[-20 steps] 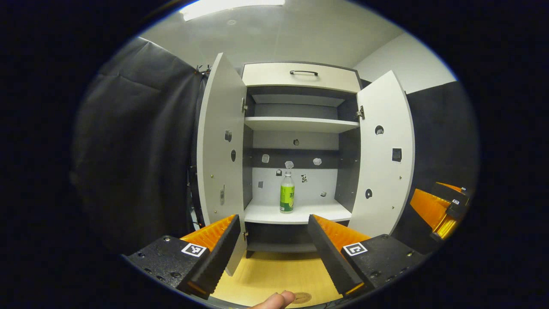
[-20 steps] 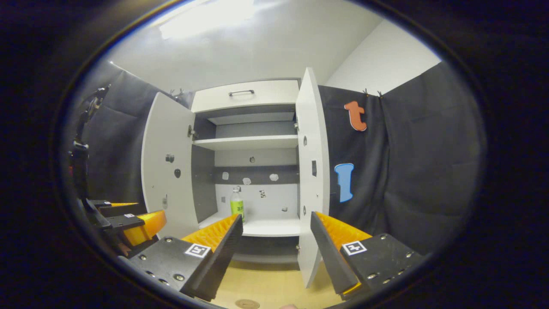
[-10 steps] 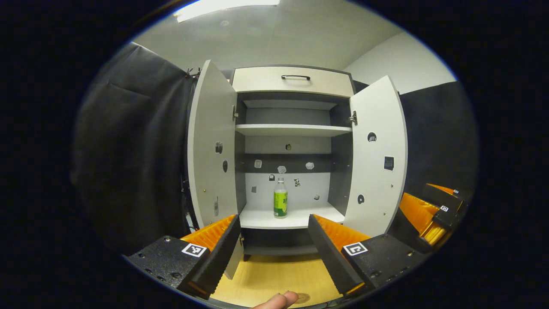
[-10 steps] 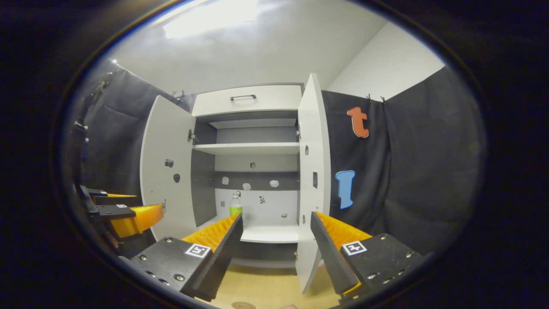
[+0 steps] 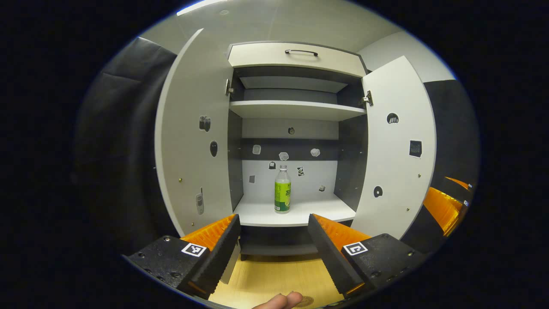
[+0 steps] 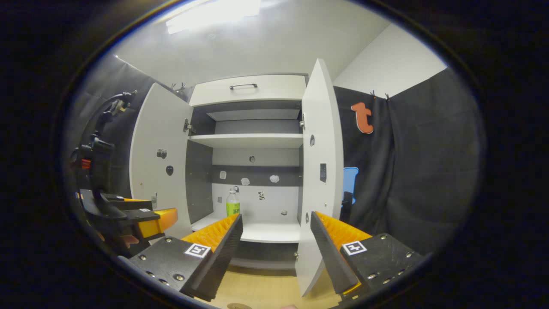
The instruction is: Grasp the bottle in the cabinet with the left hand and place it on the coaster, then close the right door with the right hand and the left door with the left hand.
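Green-labelled bottle (image 5: 282, 189) upright on the lower cabinet shelf (image 5: 296, 213), untouched, between both open doors. Left tongs (image 5: 272, 244) wide, lined up short of it; best driven straight in, level, closing on the label band. Right tongs (image 6: 276, 246) wide too, by the right door (image 6: 319, 171). Wooden desk (image 5: 274, 279) below, dark cloth around

Clear bottle (image 5: 282, 189) with green label, white cabinet doors (image 5: 194, 141), grey interior

a bottle (image 5: 282, 189) stands upright on the cabinet's lower white shelf (image 5: 296, 213).
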A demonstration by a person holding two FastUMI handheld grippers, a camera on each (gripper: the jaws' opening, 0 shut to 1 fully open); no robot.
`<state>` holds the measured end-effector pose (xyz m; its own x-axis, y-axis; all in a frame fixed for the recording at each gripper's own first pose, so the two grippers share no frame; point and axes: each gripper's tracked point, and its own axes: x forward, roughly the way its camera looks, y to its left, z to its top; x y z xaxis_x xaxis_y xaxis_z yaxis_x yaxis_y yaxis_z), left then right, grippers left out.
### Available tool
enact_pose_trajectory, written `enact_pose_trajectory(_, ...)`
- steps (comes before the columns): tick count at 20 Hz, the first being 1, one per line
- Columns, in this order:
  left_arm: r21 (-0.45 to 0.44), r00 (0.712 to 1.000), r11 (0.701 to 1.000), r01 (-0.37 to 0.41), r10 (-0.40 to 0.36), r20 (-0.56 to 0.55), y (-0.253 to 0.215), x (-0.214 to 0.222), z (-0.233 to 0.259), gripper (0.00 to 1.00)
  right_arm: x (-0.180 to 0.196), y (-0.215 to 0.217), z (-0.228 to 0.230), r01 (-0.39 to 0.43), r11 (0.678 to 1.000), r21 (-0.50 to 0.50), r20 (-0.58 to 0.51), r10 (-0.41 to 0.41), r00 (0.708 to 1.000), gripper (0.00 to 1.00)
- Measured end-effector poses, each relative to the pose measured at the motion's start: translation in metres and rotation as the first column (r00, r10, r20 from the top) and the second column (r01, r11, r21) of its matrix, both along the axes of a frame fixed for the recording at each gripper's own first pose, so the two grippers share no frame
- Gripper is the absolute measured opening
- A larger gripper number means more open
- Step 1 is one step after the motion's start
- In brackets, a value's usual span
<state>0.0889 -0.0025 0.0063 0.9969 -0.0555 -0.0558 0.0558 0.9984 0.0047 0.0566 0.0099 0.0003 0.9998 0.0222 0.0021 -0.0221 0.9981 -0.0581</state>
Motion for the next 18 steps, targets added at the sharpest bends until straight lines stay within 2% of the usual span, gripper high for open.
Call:
enact_pose_trajectory(1, -0.016, 1.0, 1.0, 0.016, -0.016, -0.004, -0.002, 0.01, -0.003, 1.0, 0.005, 0.002, -0.002, -0.001, 1.0, 0.001, -0.001, 0.001, 1.0, 0.96)
enact_pose_trajectory(2, -0.03, 1.0, 0.999, 0.029, -0.029, -0.006, -0.002, 0.022, -0.006, 1.0, 0.011, 0.004, -0.006, -0.003, 1.0, 0.002, -0.002, 0.003, 1.0, 0.93)
enact_pose_trajectory(4, -0.042, 0.999, 0.999, 0.032, -0.033, -0.018, 0.0, 0.05, -0.015, 1.0, 0.022, 0.007, -0.013, -0.009, 1.0, -0.001, -0.012, 0.009, 1.0, 0.95)
enact_pose_trajectory(5, -0.043, 0.999, 0.998, 0.035, -0.036, -0.023, 0.0, 0.064, -0.018, 1.0, 0.028, 0.008, -0.016, -0.009, 1.0, -0.002, -0.013, 0.009, 1.0, 0.93)
enact_pose_trajectory(6, -0.039, 0.999, 0.998, 0.04, -0.041, -0.024, 0.0, 0.079, -0.022, 1.0, 0.033, 0.008, -0.019, -0.005, 1.0, 0.0, -0.018, 0.005, 1.0, 0.96)
enact_pose_trajectory(10, -0.012, 0.999, 0.999, 0.038, -0.039, -0.013, 0.004, 0.149, -0.031, 1.0, 0.052, 0.005, -0.026, 0.02, 0.999, 0.027, -0.032, -0.019, 0.999, 0.96)
enact_pose_trajectory(14, -0.057, 0.999, 0.997, 0.05, -0.05, 0.012, -0.005, 0.215, -0.031, 1.0, 0.067, 0.004, -0.035, 0.025, 1.0, 0.013, -0.049, -0.024, 0.999, 0.96)
enact_pose_trajectory(18, -0.05, 0.997, 0.996, 0.073, -0.071, 0.028, -0.017, 0.265, -0.034, 1.0, 0.073, -0.004, -0.039, 0.042, 0.999, 0.025, -0.052, -0.041, 0.998, 0.96)
